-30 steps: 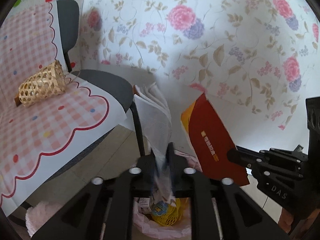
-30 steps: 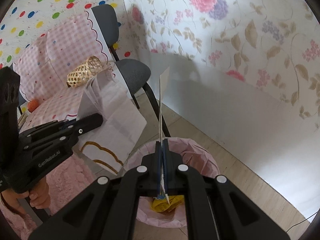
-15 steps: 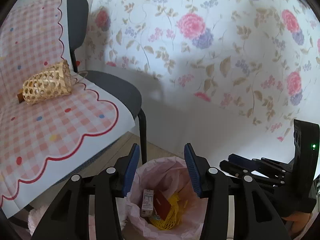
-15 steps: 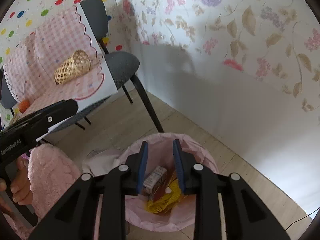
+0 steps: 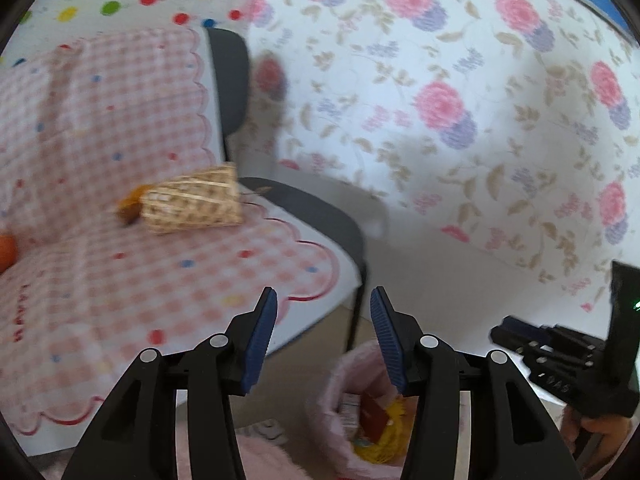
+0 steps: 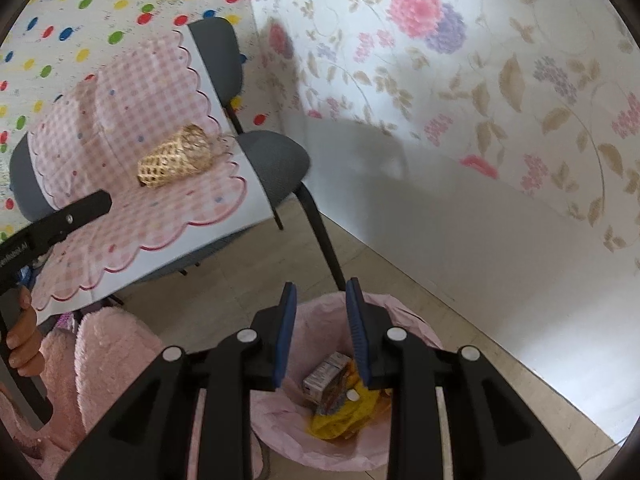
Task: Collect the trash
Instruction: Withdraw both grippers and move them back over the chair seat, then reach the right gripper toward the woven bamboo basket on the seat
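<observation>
A bin with a pink liner (image 6: 280, 420) stands on the floor below both grippers. Inside lie a small carton (image 6: 326, 372), a yellow net (image 6: 340, 420) and a red packet (image 5: 374, 416). My right gripper (image 6: 321, 285) hangs over the bin's rim, open, with nothing between its blue pads. My left gripper (image 5: 324, 296) is higher and to the bin's (image 5: 332, 384) left, facing the chair; its jaws are opening and are empty. The right gripper (image 5: 504, 334) shows at the right edge of the left wrist view. One finger (image 6: 92, 206) of the left gripper shows at the left of the right wrist view.
A grey chair (image 6: 276, 160) draped with a pink chequered cloth (image 6: 168, 216) stands left of the bin, a woven basket (image 6: 176, 156) lying on it. Something orange (image 5: 6, 250) sits at the far left. Pink fluffy fabric (image 6: 108, 356) is near me. The floral wall (image 6: 480, 100) closes the back.
A second ago the left gripper held a white paper bag and the right a flat red packet; both let go. The left gripper has since risen and swung towards the chair.
</observation>
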`<state>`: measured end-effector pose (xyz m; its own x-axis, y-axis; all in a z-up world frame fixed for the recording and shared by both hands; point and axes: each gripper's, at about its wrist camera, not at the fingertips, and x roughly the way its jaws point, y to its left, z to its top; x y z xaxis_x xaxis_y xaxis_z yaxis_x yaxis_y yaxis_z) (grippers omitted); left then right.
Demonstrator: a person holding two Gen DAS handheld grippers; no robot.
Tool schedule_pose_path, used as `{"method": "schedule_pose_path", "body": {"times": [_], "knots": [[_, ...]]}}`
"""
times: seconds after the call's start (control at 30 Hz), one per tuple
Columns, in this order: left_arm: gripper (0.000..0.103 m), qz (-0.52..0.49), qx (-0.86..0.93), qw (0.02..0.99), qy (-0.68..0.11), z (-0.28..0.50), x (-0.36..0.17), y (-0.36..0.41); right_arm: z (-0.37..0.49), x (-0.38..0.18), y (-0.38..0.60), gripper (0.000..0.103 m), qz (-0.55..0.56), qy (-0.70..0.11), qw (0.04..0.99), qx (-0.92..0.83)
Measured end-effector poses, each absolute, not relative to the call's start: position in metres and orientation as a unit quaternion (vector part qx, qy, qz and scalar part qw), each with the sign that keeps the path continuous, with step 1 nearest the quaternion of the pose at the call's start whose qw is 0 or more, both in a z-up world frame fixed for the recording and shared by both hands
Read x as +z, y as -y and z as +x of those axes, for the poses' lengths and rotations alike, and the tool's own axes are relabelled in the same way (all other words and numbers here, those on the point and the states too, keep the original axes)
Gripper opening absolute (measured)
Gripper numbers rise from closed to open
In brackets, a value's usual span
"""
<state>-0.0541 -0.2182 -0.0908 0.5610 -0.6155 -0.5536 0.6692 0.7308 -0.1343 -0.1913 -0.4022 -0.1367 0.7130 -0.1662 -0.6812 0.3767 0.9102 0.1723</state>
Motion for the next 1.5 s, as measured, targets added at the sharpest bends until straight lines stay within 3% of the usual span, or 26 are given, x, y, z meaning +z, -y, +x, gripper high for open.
{"method": "schedule_pose_path", "body": {"times": [0.63, 1.1, 1.2, 1.5], "knots": [[0.054, 0.03, -0.213, 0.928, -0.304, 0.03, -0.065, 0.103, -0.044, -0.081, 0.343, 0.025, 0.096, -0.324, 0.941, -0.031], [0.054, 0.028, -0.183, 0.926, -0.328, 0.139, -0.089, 0.114, 0.098, -0.095, 0.361, 0.025, 0.07, -0.322, 0.942, -0.059], [0.054, 0.023, -0.178, 0.926, -0.333, 0.156, -0.093, 0.116, 0.126, -0.102, 0.37, 0.018, 0.061, -0.322, 0.942, -0.071], [0.054, 0.02, -0.159, 0.925, -0.345, 0.183, -0.102, 0.107, 0.163, -0.126, 0.367, 0.013, 0.06, -0.345, 0.934, -0.072]]}}
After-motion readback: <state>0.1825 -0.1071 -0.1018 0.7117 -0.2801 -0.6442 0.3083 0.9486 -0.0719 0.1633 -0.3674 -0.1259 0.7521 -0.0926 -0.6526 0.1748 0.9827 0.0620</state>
